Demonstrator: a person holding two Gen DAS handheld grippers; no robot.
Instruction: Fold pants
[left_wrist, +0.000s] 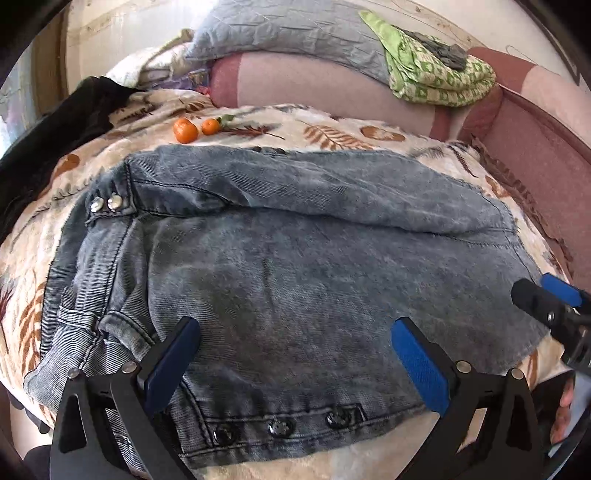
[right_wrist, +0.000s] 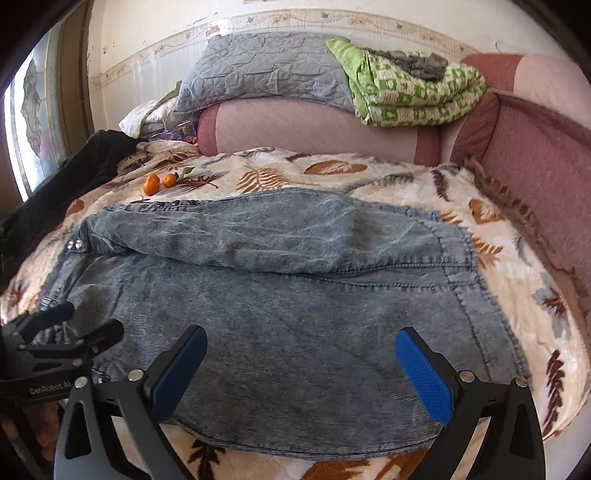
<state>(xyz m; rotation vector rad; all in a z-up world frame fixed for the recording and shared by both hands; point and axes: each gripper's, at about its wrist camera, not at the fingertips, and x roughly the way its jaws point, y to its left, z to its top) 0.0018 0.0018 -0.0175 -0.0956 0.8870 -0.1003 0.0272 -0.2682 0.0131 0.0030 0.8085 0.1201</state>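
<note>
**Both claws spread, jeans at risk of a crooked fold**

The jeans (left_wrist: 295, 266) are lying across the middle of the frame on the leaf-print blanket (left_wrist: 332, 134), already doubled over. The left gripper (left_wrist: 295, 354) is hovering spread wide at the lower edge, pinching nothing; the right gripper (right_wrist: 301, 363) is doing likewise. The danger: grabbing only the top layer, so the layers are sliding apart, or dragging the blanket up too. Two tangerines (left_wrist: 195, 129) are sitting upper left, close enough to get swept.
</note>
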